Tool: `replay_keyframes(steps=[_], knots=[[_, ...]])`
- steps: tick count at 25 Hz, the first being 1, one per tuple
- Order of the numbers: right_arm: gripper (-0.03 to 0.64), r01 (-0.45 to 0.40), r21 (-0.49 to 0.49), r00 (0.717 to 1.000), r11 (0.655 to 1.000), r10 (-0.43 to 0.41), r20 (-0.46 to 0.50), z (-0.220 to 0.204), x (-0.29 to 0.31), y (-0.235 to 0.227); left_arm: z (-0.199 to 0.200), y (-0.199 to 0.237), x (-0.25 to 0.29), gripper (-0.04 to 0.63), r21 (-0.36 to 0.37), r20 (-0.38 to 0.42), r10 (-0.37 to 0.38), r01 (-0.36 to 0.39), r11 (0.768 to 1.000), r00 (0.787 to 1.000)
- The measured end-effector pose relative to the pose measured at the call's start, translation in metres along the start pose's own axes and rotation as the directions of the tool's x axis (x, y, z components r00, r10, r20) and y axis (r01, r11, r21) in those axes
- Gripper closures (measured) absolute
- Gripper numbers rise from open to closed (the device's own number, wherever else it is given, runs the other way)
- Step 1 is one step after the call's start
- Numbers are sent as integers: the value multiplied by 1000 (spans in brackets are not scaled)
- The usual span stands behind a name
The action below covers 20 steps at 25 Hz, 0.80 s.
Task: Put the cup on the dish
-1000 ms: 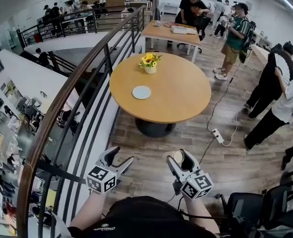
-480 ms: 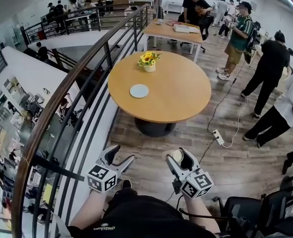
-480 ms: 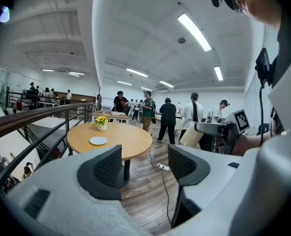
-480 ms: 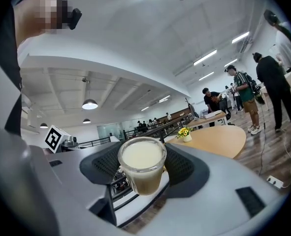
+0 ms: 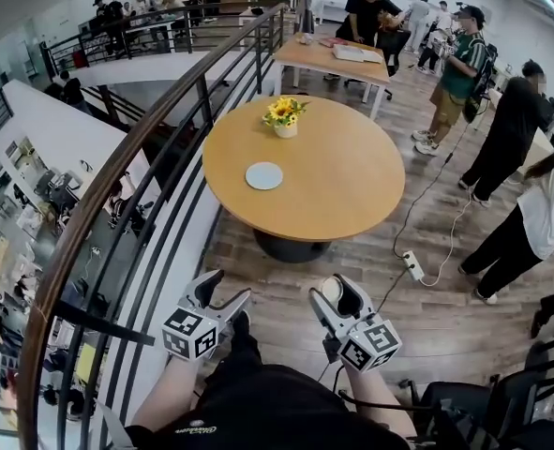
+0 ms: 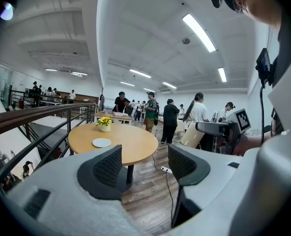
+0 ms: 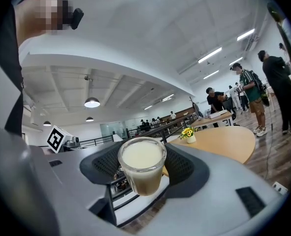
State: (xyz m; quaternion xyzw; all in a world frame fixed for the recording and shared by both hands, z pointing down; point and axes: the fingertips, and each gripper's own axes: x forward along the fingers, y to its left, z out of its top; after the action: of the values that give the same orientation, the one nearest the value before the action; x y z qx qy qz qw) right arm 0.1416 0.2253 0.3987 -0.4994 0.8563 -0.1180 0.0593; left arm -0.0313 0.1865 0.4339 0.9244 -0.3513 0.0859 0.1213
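Note:
A clear cup (image 7: 141, 165) with a cream-coloured filling is clamped between the pads of my right gripper (image 7: 143, 163); from the head view the cup (image 5: 331, 291) shows as a pale disc in that gripper (image 5: 336, 297), low over the wooden floor. The dish (image 5: 264, 175) is a small white plate on the round wooden table (image 5: 351, 190), well ahead of both grippers; it appears in the left gripper view too, as the dish (image 6: 102, 142). My left gripper (image 5: 217, 297) is open and holds nothing, its jaws (image 6: 144, 165) pointing toward the table.
A pot of yellow flowers (image 5: 284, 116) stands on the table beyond the dish. A black railing (image 5: 155, 172) runs along the left, beside a drop to a lower floor. A power strip (image 5: 413, 267) and cable lie on the floor at right. Several people stand at the right and back.
The view has shifted slightly forward toward the table; both grippers keep their pose and the cup stays held. People at the right have walked to new spots.

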Motion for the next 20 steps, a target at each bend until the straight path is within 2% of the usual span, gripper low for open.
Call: replay_keyframes(steps=[6, 14, 20], knots=[[347, 2, -13, 1000, 1000, -2, -10, 12, 61, -25, 21, 53, 40, 299, -20, -5, -17, 17, 1000, 1000], [348, 53, -11, 998, 999, -53, -30, 26, 182, -70, 63, 162, 115, 299, -9, -21, -58, 58, 998, 998], [348, 63, -50, 998, 997, -63, -3, 55, 281, -91, 96, 243, 159, 299, 4, -13, -84, 84, 996, 996]])
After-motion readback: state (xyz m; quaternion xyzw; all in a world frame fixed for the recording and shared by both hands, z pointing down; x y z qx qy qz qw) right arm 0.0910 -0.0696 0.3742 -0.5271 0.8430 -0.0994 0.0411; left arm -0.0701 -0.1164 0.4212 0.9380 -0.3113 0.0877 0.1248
